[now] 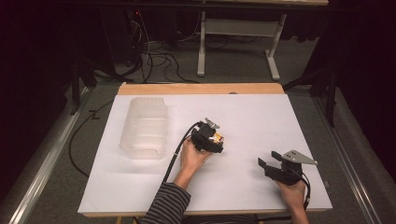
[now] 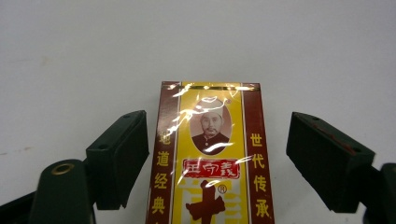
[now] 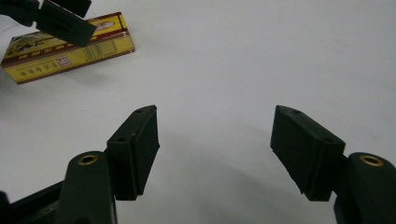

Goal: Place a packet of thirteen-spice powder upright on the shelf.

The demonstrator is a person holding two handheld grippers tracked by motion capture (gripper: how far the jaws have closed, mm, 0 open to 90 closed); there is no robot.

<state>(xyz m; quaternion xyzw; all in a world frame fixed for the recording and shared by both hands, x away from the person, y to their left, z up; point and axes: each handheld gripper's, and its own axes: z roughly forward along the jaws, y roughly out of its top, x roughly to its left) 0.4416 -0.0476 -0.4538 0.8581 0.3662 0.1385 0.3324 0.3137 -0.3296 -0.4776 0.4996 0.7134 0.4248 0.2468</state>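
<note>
A flat yellow and dark-red box (image 2: 210, 158) with a portrait and Chinese lettering lies on the white table. My left gripper (image 2: 217, 158) is open, one jaw on each side of the box and neither touching it. In the high view the left gripper (image 1: 215, 140) sits over the box (image 1: 219, 138) near the table's middle. My right gripper (image 3: 215, 149) is open with bare table between its jaws; it is held near the front right (image 1: 267, 164). In the right gripper view the box (image 3: 65, 49) lies at upper left, under a jaw of the other gripper.
A clear plastic bin (image 1: 144, 127) stands on the left part of the white table (image 1: 252, 112). Cables trail from both grippers toward the table's front edge. Beyond the far edge are a floor with cables and a table frame (image 1: 238, 32).
</note>
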